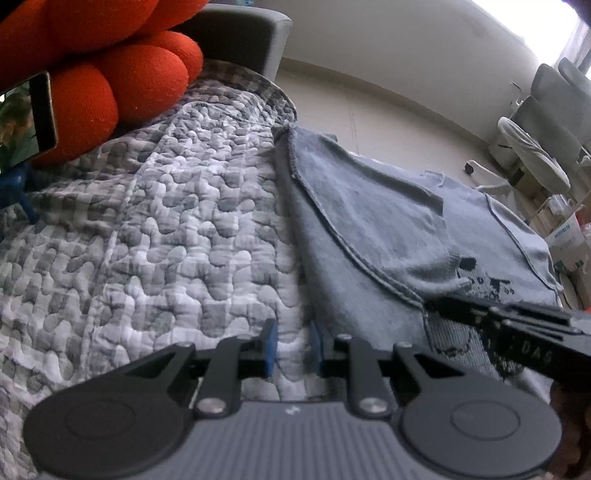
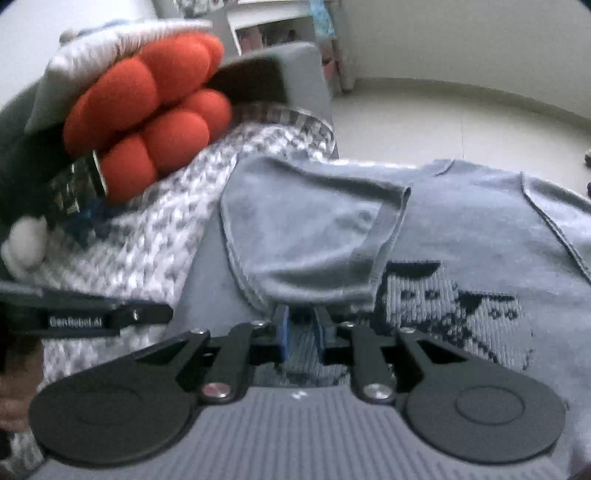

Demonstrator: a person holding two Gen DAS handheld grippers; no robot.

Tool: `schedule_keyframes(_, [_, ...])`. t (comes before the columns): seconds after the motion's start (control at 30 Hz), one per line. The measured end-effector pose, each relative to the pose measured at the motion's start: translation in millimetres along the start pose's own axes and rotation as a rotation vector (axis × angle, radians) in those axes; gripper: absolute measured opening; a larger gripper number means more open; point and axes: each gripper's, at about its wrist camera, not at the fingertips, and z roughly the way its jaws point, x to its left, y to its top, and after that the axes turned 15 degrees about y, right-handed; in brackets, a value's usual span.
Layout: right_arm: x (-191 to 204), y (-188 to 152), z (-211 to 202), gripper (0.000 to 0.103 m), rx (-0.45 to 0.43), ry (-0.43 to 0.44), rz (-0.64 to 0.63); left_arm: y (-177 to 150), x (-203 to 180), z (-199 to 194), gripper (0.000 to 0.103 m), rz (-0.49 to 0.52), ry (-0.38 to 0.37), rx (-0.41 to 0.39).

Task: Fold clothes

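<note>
Both claws hang over a grey T-shirt [image 2: 461, 229] spread on a quilted grey-and-white checked cover [image 1: 166, 240]. Left gripper [image 1: 293, 345] has its blue pads a narrow gap apart with nothing between them, poised at the shirt's left edge where cloth meets quilt. Right gripper [image 2: 302, 332] has its jaws slightly parted too, with nothing pinched, set just below the hem of the sleeve [image 2: 314, 229] that lies folded inward across the chest, beside a dark printed graphic [image 2: 454, 306]. Each wrist camera catches the other tool's black body at the side of its view. An orange knobbly cushion [image 2: 155, 103] sits at the head of the cover against a dark grey headboard [image 1: 240, 33]. Pale floor [image 2: 443, 122] and grey chairs [image 1: 546, 122] lie beyond.
</note>
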Motion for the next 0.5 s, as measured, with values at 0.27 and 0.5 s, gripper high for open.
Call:
schedule_keyframes(0.27, [-13, 4, -10, 0.020, -0.018, -0.125, -0.024, 2, -5, -1, 0.021, 0.001, 0.029, -0.008])
schedule_keyframes(0.5, [-70, 2, -55, 0.020, -0.061, -0.206, 0.150, 7, -14, -12, 0.023, -0.026, 0.031, -0.064])
